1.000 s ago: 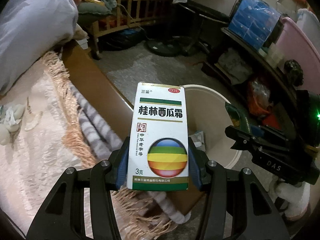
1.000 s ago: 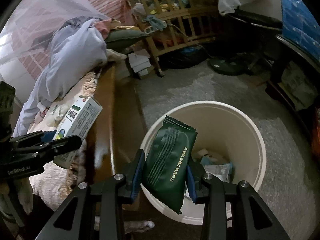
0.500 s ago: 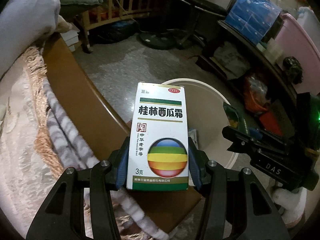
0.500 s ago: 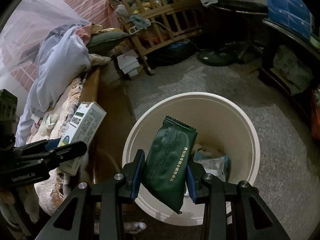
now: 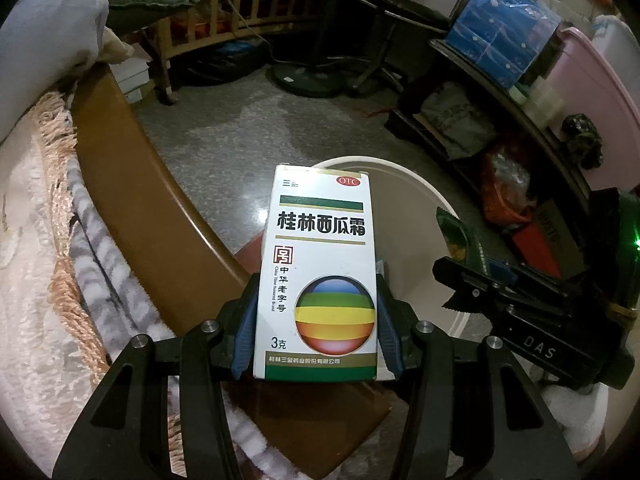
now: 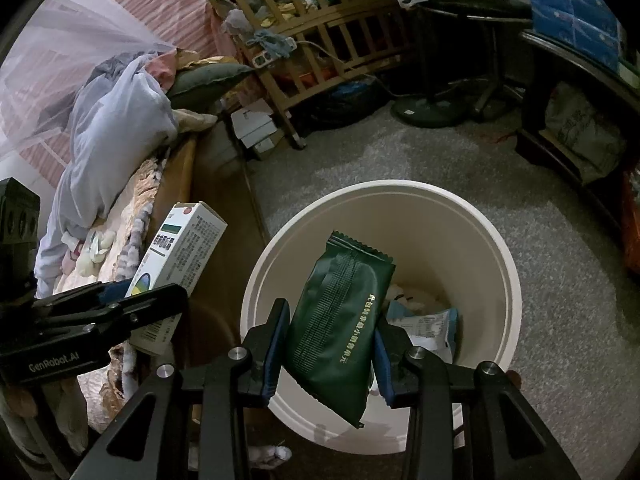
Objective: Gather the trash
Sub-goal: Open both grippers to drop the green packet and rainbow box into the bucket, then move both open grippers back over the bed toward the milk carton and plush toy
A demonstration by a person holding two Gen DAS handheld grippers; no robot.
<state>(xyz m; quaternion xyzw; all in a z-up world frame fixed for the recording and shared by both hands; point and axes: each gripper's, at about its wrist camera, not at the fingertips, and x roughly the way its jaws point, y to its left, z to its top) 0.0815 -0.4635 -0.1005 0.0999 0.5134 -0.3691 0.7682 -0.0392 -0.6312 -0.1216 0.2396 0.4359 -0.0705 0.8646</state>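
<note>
My left gripper (image 5: 316, 320) is shut on a white medicine box (image 5: 320, 264) with a rainbow circle, held upright near the cream trash bin's (image 5: 424, 208) near rim. The box also shows in the right wrist view (image 6: 180, 256), left of the bin. My right gripper (image 6: 330, 344) is shut on a dark green snack packet (image 6: 340, 324), held over the open bin (image 6: 276, 256). Paper trash (image 6: 428, 324) lies at the bin's bottom. The right gripper (image 5: 472, 284) shows in the left wrist view with the packet's edge (image 5: 452, 232).
A brown wooden bed edge (image 5: 132, 184) with fringed blankets (image 5: 44, 240) runs left of the bin. A wooden crib (image 6: 320, 28), a fan base (image 6: 432, 112) and a cluttered dark shelf (image 5: 500, 128) stand around the grey floor.
Both grippers have moved toward the bin. The medicine box is nearer the rim, and the green packet sits more squarely over the opening.
</note>
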